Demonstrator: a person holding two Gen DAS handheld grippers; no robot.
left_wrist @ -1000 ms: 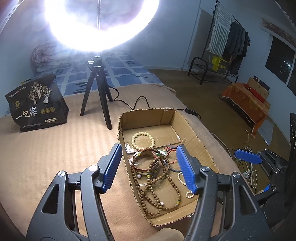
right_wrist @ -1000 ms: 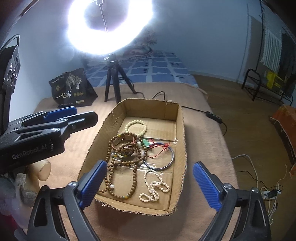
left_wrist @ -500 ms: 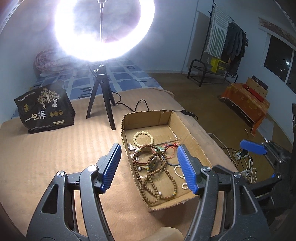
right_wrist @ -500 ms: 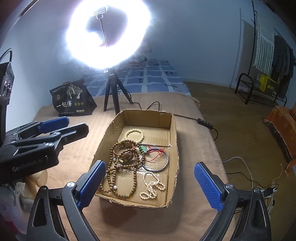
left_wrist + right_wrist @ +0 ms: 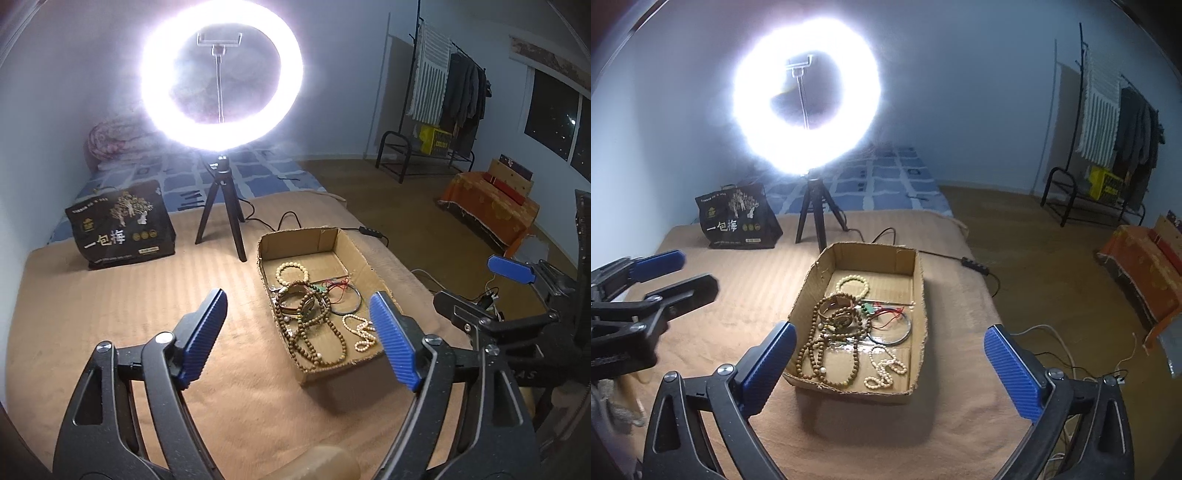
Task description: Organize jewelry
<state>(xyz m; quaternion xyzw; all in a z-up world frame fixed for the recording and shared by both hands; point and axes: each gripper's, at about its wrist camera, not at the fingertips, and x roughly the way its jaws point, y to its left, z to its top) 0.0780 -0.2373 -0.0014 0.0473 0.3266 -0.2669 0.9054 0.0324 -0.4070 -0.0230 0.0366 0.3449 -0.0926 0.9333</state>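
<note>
L gripper [image 5: 297, 332]: jaws opening, blue pads spread wide, nothing between them, held above the tan blanket [image 5: 110, 302] w/ the cardboard box [image 5: 364, 258] showing past the right pad. R gripper [image 5: 890, 363]: pads also far apart, nothing gripped, box sits in the gap but well below/ahead, no contact. All jewelry is inside the box: cream bead bracelet [image 5: 854, 285] near the far wall, brown wooden bead strands [image 5: 827, 343] tangled mid-left and running to the near wall, bangle-type bracelets in that tangle (can't separate them), green bit w/ red cord [image 5: 882, 312] centre, metal bangle [image 5: 890, 330] right of centre, small white bead strand [image 5: 884, 371] near-right corner. Box sits toward the right edge of the blanket, long axis pointing away from the cams. Beyond it: ring light [image 5: 221, 74] on a black tripod [image 5: 221, 218], v. bright, blows out detail around it; black printed bag [image 5: 120, 225] left of tripod. Cable w/ inline switch [image 5: 975, 265] runs off the blanket's right side. Far right: clothes rack [image 5: 443, 110] and an orange-covered piece [image 5: 487, 210] on the floor.
</note>
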